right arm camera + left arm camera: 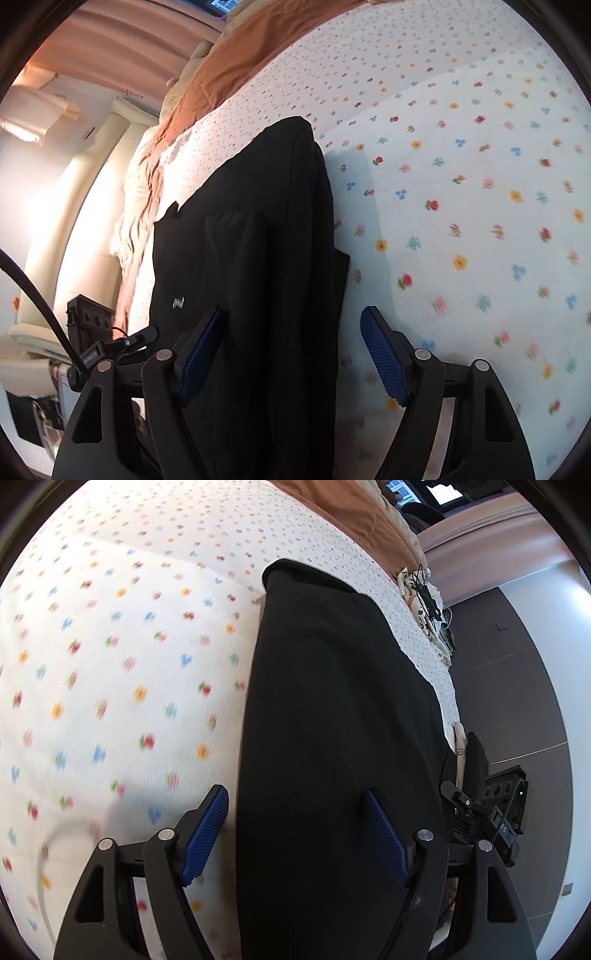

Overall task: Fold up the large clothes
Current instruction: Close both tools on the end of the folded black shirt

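In the left wrist view, the flower-dotted white bedsheet [110, 672] fills the nine o'clock side, and a folded black garment [332, 720] runs from six o'clock up toward twelve, with the left gripper [295, 834] held wide apart over its left edge, nothing pinched. In the right wrist view, the other gripper's body [92, 332] sits at eight o'clock. The garment runs up the centre, bearing a small silver logo [179, 303]; the right gripper [291, 354] straddles its right edge with blue pads [384, 362] clear of the cloth, and sheet spreads to three o'clock.

Both the left claw [295, 830] and right claw [293, 349] angle downward, jaws spread apart.
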